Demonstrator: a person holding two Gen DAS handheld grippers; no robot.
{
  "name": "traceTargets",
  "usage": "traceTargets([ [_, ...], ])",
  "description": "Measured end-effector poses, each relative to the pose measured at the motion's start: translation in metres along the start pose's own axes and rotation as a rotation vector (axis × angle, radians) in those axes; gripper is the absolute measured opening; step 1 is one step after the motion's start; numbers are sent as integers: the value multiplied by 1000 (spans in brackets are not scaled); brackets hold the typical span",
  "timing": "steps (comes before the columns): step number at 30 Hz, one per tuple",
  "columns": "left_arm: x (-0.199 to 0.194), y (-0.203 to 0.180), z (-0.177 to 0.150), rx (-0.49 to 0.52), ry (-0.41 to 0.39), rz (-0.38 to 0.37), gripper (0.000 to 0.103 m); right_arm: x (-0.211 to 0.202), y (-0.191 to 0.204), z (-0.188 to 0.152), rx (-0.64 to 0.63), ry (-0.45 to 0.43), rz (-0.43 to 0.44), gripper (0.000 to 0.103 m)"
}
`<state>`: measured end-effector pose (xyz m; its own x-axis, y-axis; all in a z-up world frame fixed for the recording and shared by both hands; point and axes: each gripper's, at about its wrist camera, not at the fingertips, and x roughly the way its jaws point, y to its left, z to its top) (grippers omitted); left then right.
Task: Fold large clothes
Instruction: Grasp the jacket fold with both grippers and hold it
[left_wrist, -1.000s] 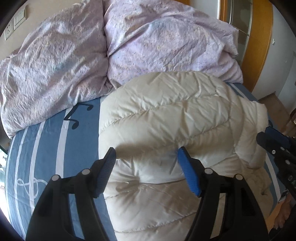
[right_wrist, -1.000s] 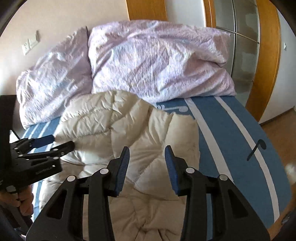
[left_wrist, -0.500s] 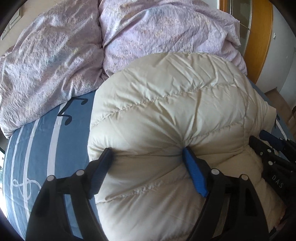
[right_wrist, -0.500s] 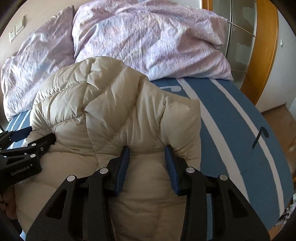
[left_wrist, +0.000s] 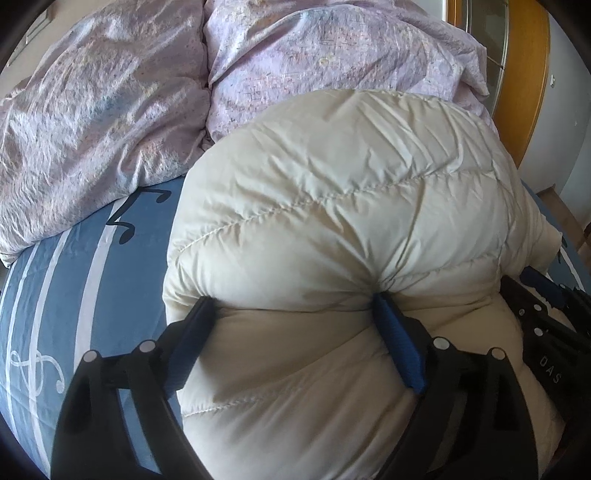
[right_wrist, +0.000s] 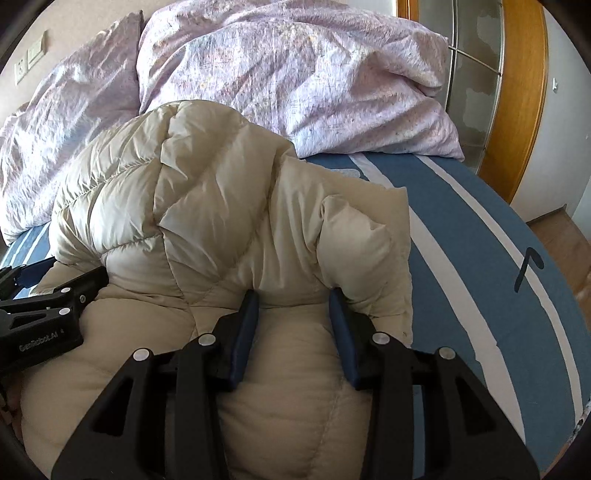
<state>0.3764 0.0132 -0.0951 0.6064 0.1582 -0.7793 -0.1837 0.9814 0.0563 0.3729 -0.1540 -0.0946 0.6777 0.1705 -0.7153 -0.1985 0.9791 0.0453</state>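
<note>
the cream down jacket (left_wrist: 343, 206) now bulges up right ahead of both tools, folded over onto itself. the left tool (left_wrist: 295, 314) has just been widening its jaws, jacket padding between them.

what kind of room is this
Most likely a bedroom. The cream puffer jacket lies on a bed with a blue striped sheet printed with music notes, crumpled lilac bedding is piled at the head, and a wood-framed glass door stands behind.

The puffy jacket (left_wrist: 343, 221) hides the tips of both grippers' fingers (right_wrist: 248, 314) and the bedsheet (left_wrist: 85, 280) beneath it; the jacket's lower part runs off the bottom edge
</note>
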Motion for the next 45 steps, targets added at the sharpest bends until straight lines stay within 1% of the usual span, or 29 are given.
traceTargets([
  [6, 4, 3, -2, -32, -20, 7, 94, 3, 3, 0, -14, -14, -14, 42],
  [9, 4, 4, -4, -38, -36, 9, 95, 4, 2, 2, -9, -9, -4, 42],
  [17, 3, 4, -10, -43, -77, 14, 96, 5, 5, 2, -19, -15, -14, 43],
  [27, 5, 8, -9, -68, -66, -2, 100, 5, 6, 3, -25, -21, -23, 43],
  [45, 6, 8, -9, -74, -64, -4, 101, 5, 6, 3, -28, -24, -23, 43],
])
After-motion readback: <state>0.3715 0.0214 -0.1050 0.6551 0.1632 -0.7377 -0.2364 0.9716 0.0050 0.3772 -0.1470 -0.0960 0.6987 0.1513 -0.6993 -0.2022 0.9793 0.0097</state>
